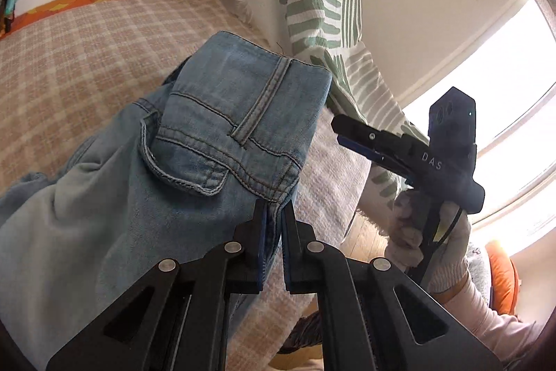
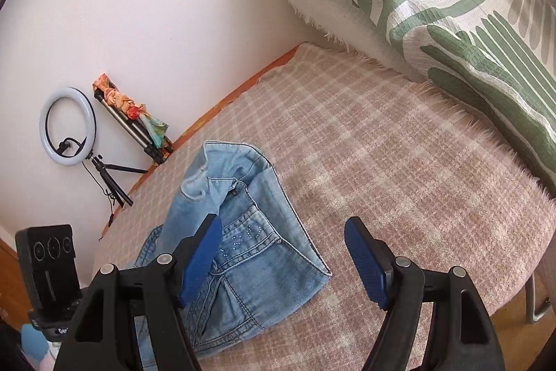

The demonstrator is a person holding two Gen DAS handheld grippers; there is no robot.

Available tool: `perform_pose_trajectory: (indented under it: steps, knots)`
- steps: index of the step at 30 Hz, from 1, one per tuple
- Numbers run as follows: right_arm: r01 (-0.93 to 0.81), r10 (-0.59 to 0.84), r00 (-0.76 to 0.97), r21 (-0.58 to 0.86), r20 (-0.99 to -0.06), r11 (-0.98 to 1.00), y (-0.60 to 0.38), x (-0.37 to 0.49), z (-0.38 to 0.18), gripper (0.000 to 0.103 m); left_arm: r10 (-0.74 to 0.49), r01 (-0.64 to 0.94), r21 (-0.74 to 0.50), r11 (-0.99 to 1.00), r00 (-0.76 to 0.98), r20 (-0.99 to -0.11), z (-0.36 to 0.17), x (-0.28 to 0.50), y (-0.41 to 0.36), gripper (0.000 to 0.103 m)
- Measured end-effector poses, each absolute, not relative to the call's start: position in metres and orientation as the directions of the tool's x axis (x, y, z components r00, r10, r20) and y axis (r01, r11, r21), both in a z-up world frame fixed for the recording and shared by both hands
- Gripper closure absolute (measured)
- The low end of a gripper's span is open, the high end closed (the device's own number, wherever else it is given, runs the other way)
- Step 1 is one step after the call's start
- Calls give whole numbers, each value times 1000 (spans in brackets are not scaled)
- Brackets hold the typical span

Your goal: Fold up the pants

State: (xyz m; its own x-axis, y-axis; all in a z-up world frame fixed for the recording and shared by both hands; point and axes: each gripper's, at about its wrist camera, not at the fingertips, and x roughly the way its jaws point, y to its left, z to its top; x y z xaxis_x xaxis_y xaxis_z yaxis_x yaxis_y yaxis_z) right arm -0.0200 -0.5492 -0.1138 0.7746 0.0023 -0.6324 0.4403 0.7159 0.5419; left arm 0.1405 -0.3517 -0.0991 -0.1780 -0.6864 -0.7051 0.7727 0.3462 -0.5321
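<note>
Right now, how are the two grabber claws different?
The left gripper is pinched shut on the jeans; the right gripper stands wide open, holding nothing. The left lifts a denim edge off the checked blanket; the right hovers above the jeans. Both have black arms and blue pads.

Both grippers are black plastic linkages with round silver pivot pins and ribbed blue pads. The right gripper (image 1: 338, 131) carries white "DAS" lettering and a thin black cable. The hand (image 1: 431, 232) holding it wears a whitish knit glove and a pale pink sleeve (image 1: 486, 315).
</note>
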Motion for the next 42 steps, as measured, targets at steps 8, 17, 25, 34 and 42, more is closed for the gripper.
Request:
perform_pose_trajectory:
  steps: [8, 17, 25, 34, 42]
  knots:
    - [397, 186, 734, 636, -653, 662, -565, 17, -145, 26, -637, 757, -558, 341, -250, -729, -126, 123, -351, 97]
    - [417, 116, 621, 452, -776, 788, -560, 49, -166, 26, -689, 759, -457, 464, -16, -725, -95, 134, -258, 86]
    - [286, 187, 646, 461, -740, 840, -561, 111, -161, 16, -611, 624, -379, 683, 204, -765, -120, 161, -150, 86]
    - [181, 285, 612, 481, -738, 858, -553, 163, -167, 6, -660, 543, -486, 685, 181, -729, -134, 176, -106, 85]
    - [127, 300, 594, 456, -746, 881, -530, 150, -168, 81, -625, 559, -453, 694, 155, -765, -147, 167, -102, 85]
